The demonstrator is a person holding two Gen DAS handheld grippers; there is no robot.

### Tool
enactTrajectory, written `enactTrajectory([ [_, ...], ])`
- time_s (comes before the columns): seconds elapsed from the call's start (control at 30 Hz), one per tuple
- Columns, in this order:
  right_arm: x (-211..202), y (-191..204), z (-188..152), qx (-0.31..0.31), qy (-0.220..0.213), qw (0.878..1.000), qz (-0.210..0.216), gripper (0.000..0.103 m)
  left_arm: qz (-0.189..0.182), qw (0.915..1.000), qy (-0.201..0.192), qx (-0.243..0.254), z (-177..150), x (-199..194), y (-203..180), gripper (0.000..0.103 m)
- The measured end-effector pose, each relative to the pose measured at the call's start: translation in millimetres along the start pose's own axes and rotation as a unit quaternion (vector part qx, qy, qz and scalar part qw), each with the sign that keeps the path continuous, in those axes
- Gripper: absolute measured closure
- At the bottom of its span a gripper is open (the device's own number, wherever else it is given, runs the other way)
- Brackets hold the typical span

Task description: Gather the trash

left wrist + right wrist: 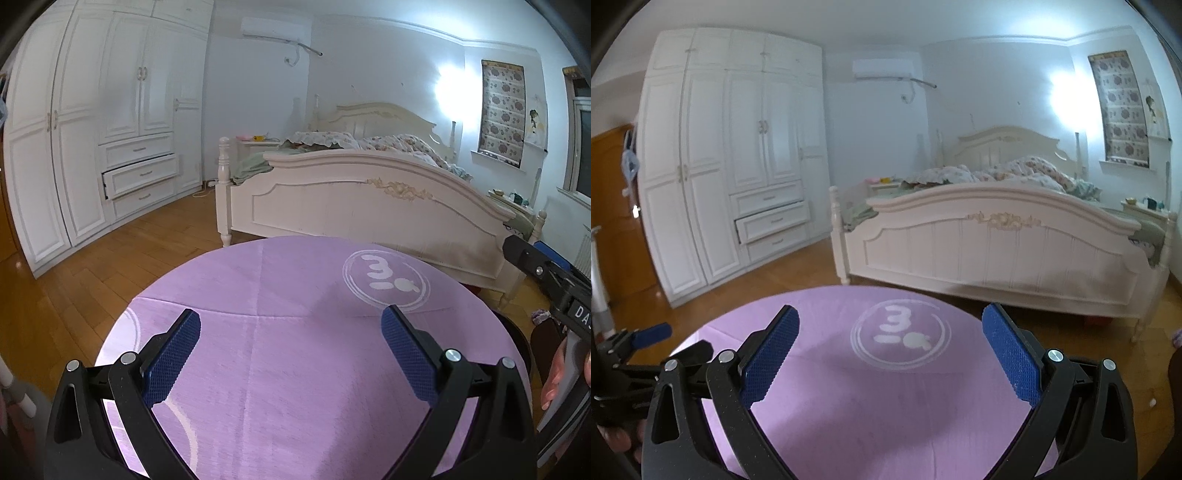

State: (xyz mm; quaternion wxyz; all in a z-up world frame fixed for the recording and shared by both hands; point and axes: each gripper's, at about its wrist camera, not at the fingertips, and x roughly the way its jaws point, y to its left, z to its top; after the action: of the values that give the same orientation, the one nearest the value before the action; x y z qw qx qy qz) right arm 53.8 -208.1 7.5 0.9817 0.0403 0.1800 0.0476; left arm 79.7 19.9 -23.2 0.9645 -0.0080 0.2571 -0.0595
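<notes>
A round table with a purple cloth (pixel 295 354) fills the lower half of both views; it also shows in the right wrist view (pixel 871 398). A white circular logo (pixel 386 282) is printed on the cloth (pixel 900 338). No trash shows on the cloth. My left gripper (pixel 291 325) is open and empty above the near part of the table. My right gripper (pixel 890 325) is open and empty above the table, near the logo. The right gripper's body shows at the right edge of the left wrist view (pixel 546 273). The left gripper's body shows at the left edge of the right wrist view (pixel 639 343).
A cream bed (pixel 369 199) with rumpled bedding stands just beyond the table. A white wardrobe (pixel 92 140) with one drawer (pixel 142 177) pulled out lines the left wall. Wooden floor (pixel 122 254) lies between them. A nightstand (pixel 513 201) with small items stands at the right.
</notes>
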Motion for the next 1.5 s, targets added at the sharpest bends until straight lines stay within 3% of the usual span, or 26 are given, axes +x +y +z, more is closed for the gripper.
enactTrajectory([
  [1.5, 10.5, -2.9, -2.0, -0.002, 0.016, 1.000, 0.002, 0.005, -0.004, 0.9999, 0.012, 0.002, -10.0, -0.3, -11.5, 0.006],
])
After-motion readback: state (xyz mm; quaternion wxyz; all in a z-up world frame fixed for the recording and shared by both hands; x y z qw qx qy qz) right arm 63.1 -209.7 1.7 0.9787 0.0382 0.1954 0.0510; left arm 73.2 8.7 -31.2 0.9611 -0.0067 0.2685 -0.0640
